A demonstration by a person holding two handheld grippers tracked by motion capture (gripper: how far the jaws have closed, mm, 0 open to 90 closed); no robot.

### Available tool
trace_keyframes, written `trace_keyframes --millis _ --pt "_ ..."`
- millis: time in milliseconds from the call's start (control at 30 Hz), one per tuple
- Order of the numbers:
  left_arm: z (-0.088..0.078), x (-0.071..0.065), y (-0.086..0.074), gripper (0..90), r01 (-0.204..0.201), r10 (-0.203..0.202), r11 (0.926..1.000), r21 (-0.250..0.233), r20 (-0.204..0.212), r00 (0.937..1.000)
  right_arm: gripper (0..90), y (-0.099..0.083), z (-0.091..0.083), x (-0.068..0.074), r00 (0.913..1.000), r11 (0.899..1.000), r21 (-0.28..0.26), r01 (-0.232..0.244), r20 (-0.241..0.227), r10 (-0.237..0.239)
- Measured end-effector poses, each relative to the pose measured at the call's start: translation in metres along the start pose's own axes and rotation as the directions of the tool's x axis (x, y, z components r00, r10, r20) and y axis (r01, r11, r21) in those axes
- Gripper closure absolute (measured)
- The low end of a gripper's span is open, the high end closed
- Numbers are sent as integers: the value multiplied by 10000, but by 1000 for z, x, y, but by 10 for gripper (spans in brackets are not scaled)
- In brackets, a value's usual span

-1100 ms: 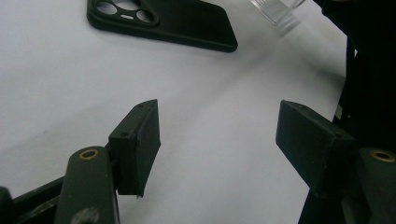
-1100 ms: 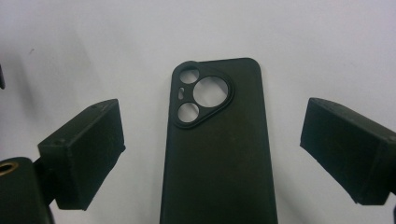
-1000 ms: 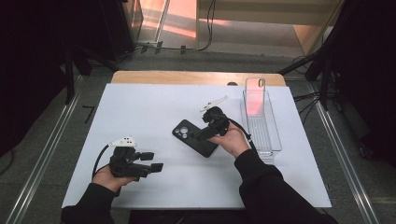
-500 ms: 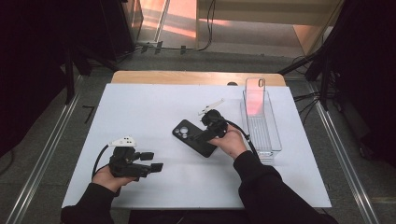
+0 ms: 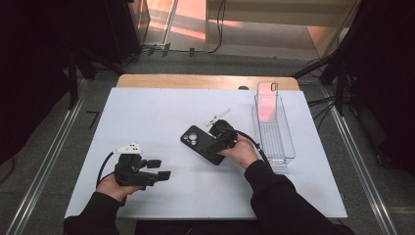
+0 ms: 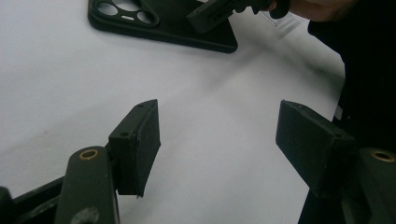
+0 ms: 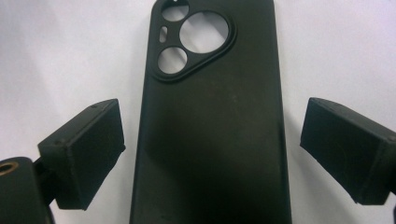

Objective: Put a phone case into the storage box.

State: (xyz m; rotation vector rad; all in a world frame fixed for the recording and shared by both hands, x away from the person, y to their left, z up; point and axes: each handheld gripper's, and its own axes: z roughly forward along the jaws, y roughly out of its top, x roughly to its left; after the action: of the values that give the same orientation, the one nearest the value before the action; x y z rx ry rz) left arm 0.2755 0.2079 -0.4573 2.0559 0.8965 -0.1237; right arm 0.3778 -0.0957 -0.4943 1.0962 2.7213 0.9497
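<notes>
A black phone case [image 5: 193, 138] lies flat on the white table, camera cutout toward the far left. My right gripper [image 5: 215, 144] hovers over its near end. In the right gripper view the case [image 7: 210, 93] runs up between the two pads [image 7: 88, 149], and a strip of white table shows on either side, so the right gripper [image 7: 210, 149] is open and not touching it. My left gripper [image 5: 164, 171] rests near the front left of the table. Its open jaws [image 6: 219, 140] hold nothing, with the case [image 6: 163, 25] farther off.
A clear plastic bin [image 5: 283, 147] stands to the right of the right hand. A see-through phone case [image 5: 267, 98] stands upright at its far end. The white tabletop [image 5: 156, 112] ends at a wooden strip at the back, with metal rails along both sides.
The right gripper has edged slightly toward the near side over the black case. The left gripper has stayed put.
</notes>
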Motion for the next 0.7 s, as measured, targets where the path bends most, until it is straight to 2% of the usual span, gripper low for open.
trace_keyframes --millis 100,233,333,500,700 --pt "0 0 0 307 -3 3 10000 -5 -5 10000 49 -2 3 0 10000 10000 98 7 17 -7" --pt "0 0 0 307 5 -5 10000 -13 -3 10000 95 -5 6 2 9995 9996 92 257 172 -259" --pt "0 0 0 307 3 -3 10000 -6 -1 10000 95 -7 6 4 9987 9990 95 437 270 -439" --pt "0 0 0 308 7 -7 10000 -12 -9 10000 91 -8 7 5 9983 9989 -25 461 347 -460" --pt "0 0 0 307 7 -7 10000 2 5 10000 85 -11 10 12 9905 9948 39 1018 923 -1017"
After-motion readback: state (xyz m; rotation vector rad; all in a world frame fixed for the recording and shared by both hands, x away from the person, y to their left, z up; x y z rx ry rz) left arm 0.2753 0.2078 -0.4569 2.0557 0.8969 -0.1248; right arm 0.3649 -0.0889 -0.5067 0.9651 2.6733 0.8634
